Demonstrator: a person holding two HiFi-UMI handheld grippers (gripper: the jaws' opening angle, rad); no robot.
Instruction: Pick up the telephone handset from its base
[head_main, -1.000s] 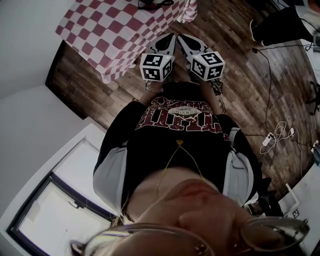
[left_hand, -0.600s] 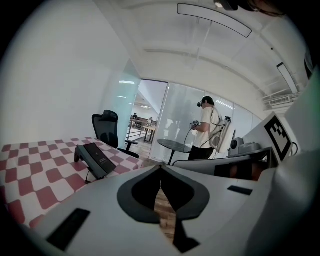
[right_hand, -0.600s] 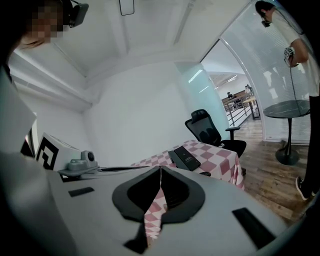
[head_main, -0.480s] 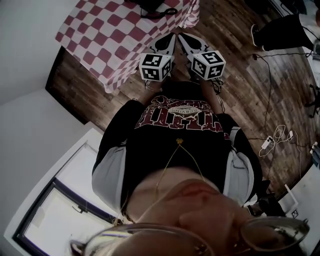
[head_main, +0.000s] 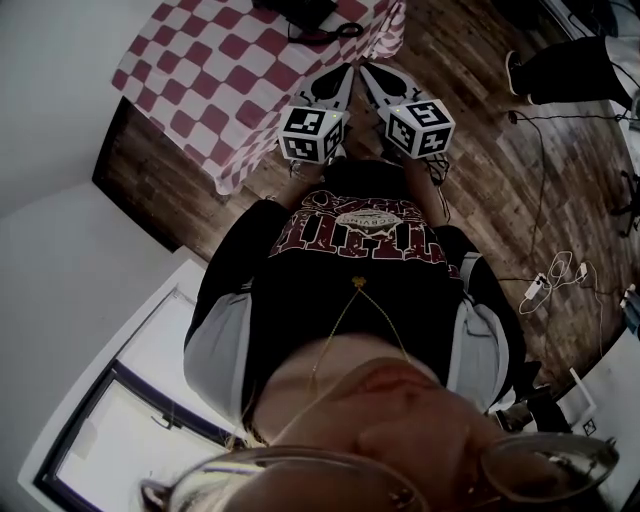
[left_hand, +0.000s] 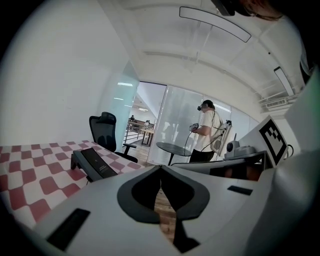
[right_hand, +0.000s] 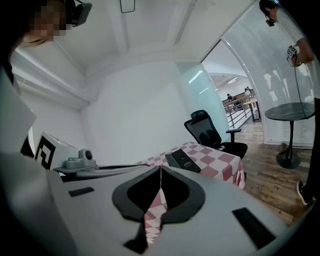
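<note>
A black telephone (head_main: 298, 12) with its coiled cord (head_main: 335, 30) rests on the table's red-and-white checked cloth (head_main: 230, 70), at the top of the head view. My two grippers are held side by side in front of my chest, short of the phone. The left gripper (head_main: 343, 72) is over the cloth's near edge and the right gripper (head_main: 368, 72) is beside it; both are shut and hold nothing. The left gripper view has the phone (left_hand: 93, 164) to the left of its closed jaws (left_hand: 160, 168). In the right gripper view the phone (right_hand: 183, 159) lies just right of the closed jaws (right_hand: 160, 168).
A black office chair (right_hand: 210, 132) stands behind the table. Further off, a person (left_hand: 206, 131) stands by a round dark table (left_hand: 175, 148) and glass walls. White cables (head_main: 552, 270) and a black cord lie on the wooden floor at right, near dark-clad legs (head_main: 570, 58).
Both grippers have moved together toward the table. The telephone and cloth have come further into the top of the head view. Both grippers have stayed shut.
</note>
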